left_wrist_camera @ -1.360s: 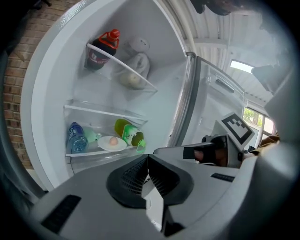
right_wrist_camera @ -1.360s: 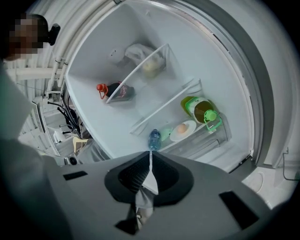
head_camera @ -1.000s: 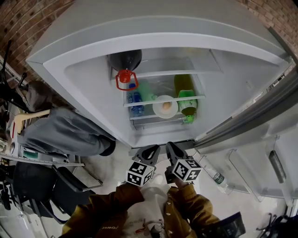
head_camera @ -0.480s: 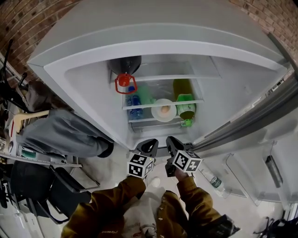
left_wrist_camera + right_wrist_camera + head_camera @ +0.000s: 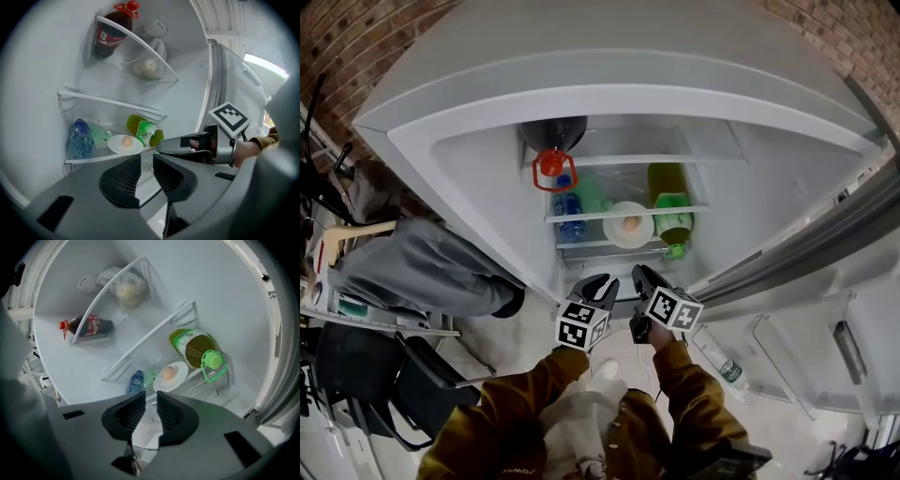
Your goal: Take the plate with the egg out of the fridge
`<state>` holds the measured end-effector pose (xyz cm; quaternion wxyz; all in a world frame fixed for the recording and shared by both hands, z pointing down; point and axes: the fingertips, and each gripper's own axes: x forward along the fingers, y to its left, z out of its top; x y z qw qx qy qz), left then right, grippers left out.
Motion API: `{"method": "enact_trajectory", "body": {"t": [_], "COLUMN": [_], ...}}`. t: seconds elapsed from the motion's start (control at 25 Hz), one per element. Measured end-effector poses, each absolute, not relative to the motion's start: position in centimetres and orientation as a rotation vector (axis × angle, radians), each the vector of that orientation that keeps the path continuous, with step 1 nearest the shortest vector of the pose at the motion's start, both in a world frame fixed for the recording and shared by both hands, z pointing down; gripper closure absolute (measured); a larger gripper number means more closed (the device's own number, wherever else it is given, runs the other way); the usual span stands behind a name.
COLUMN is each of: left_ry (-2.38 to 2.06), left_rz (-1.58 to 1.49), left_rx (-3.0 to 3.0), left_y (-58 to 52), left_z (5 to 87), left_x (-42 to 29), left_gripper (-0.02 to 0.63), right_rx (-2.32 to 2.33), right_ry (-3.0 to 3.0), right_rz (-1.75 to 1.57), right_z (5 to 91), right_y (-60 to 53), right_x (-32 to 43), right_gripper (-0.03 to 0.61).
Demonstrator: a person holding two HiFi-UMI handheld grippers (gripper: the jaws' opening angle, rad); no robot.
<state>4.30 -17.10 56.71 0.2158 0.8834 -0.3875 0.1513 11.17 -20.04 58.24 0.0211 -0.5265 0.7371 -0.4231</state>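
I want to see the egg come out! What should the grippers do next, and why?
Probably move both forward to the plate holding the egg. The left gripper and right gripper have just been opening, with nothing between their jaws, and hang short of it.

The small white plate point(image 5: 619, 235), one tan egg point(image 5: 633, 223) at its middle, lies flat on a shelf point(image 5: 596, 215) in the open fridge point(image 5: 487, 187), straight ahead of my left claw point(image 5: 596, 287) and right claw point(image 5: 645, 279), apart from both.
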Motion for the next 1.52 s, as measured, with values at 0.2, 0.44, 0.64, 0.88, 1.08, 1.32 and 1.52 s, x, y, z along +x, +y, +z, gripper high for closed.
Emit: {"method": "enact_trajectory", "body": {"t": [0.2, 0.44, 0.64, 0.88, 1.08, 1.32, 1.52], "left_ry": [-1.038, -1.026, -1.036, -1.029, -1.006, -1.012, -1.012], "left_rz": [0.463, 0.491, 0.498, 0.513, 0.536, 0.559, 0.57], "left_rx": [2.433, 2.422, 2.432, 2.445, 2.444, 2.449, 2.449], "left_y": [-17.6, -18.5, -19.4, -20.0, -20.4, -21.1, -21.6], "left_z": [57.9, 58.7, 58.7, 58.5, 58.8, 58.7, 58.6], "left_x": [4.4, 3.7, 3.7, 3.7, 3.6, 3.2, 3.1], "left_gripper": [0.526, 0.502, 0.502, 0.502, 0.502, 0.502, 0.502], "right_rx": [-1.671, -1.713, -1.735, -1.787, -1.795, -1.781, -1.797], "right_ry": [2.254, 2.225, 2.196, 2.183, 2.116, 2.072, 2.064], "right_rz": [-1.349, -1.352, -1.364, -1.379, -1.434, -1.485, -1.513], "right_z": [59.5, 59.6, 59.9, 61.1, 62.1, 63.1, 63.9], "right_y": [-21.2, -22.6, -23.7, -25.0, -26.1, -27.1, -27.8], "right_x": [11.6, 12.0, 12.6, 13.5, 14.2, 14.2, 14.4], "right_gripper": [0.49, 0.468, 0.468, 0.468, 0.449, 0.449, 0.448]}}
